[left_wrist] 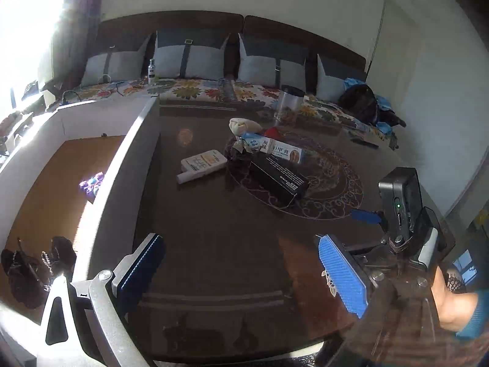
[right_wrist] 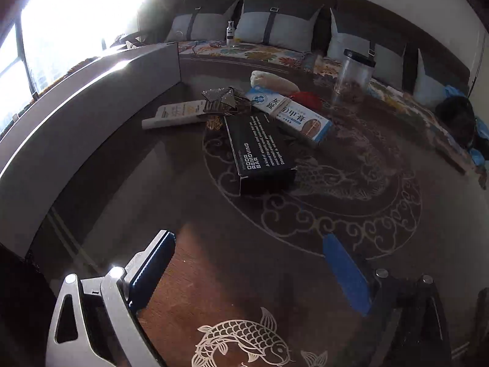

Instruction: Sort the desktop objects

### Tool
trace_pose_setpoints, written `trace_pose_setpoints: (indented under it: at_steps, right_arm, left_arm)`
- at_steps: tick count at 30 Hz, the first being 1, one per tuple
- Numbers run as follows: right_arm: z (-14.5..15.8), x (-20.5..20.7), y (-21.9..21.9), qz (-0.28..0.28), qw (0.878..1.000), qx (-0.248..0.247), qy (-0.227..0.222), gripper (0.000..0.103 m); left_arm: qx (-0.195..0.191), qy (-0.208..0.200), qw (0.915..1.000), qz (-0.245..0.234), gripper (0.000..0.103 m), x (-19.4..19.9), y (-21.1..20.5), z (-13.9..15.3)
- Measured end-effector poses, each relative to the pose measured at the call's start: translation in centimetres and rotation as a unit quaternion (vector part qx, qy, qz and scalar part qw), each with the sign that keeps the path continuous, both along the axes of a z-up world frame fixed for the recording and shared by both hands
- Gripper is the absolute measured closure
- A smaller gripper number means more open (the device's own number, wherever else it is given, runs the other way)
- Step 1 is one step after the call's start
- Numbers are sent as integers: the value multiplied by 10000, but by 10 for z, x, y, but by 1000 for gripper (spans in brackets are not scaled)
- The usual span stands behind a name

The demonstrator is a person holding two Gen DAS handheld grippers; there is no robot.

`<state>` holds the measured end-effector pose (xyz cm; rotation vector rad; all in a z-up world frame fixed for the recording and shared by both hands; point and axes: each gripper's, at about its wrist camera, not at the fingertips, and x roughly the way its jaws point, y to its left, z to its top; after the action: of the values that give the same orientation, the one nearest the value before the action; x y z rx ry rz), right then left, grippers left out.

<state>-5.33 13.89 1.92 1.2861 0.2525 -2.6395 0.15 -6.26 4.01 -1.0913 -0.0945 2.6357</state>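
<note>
A cluster of objects lies mid-table: a black "odor removing bar" box (left_wrist: 279,180) (right_wrist: 259,153), a white and blue medicine box (left_wrist: 282,150) (right_wrist: 293,113), a white and yellow box (left_wrist: 203,165) (right_wrist: 175,114), a glittery dark item (right_wrist: 220,101), a beige cloth roll (left_wrist: 244,125) (right_wrist: 273,82) and a red object (right_wrist: 307,98). My left gripper (left_wrist: 241,272) is open and empty above the near table. My right gripper (right_wrist: 253,275) is open and empty, nearer the black box; its body shows in the left wrist view (left_wrist: 403,211).
A large white storage box (left_wrist: 122,156) (right_wrist: 91,116) stands at the table's left, holding a purple item (left_wrist: 91,183) and dark beaded items (left_wrist: 39,263). A clear jar with black lid (left_wrist: 290,104) (right_wrist: 354,73) stands at the back. A sofa with cushions (left_wrist: 189,58) lies behind.
</note>
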Motion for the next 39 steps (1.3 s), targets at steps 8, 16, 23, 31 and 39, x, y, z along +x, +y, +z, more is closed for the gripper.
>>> trace_pose_setpoints:
  at_steps: [8, 16, 23, 31, 39]
  right_arm:
    - [-38, -23, 54, -756, 9964, -193, -330, 3]
    - [-39, -61, 60, -885, 9955, -216, -242, 0]
    - [-40, -61, 60, -888, 9955, -216, -239, 0]
    - [-40, -61, 60, -889, 9955, -218, -238, 0]
    - [-40, -61, 60, -889, 9955, -218, -237, 0]
  left_arm:
    - [-439, -691, 9962, 309, 0, -83, 54, -88]
    - [-896, -776, 9921, 419, 0, -133, 69, -106]
    - [-966, -734, 9917, 428, 0, -128, 70, -106]
    - [-968, -735, 9917, 429, 0, -128, 70, -106]
    - [-970, -736, 9916, 429, 0, -129, 70, -106]
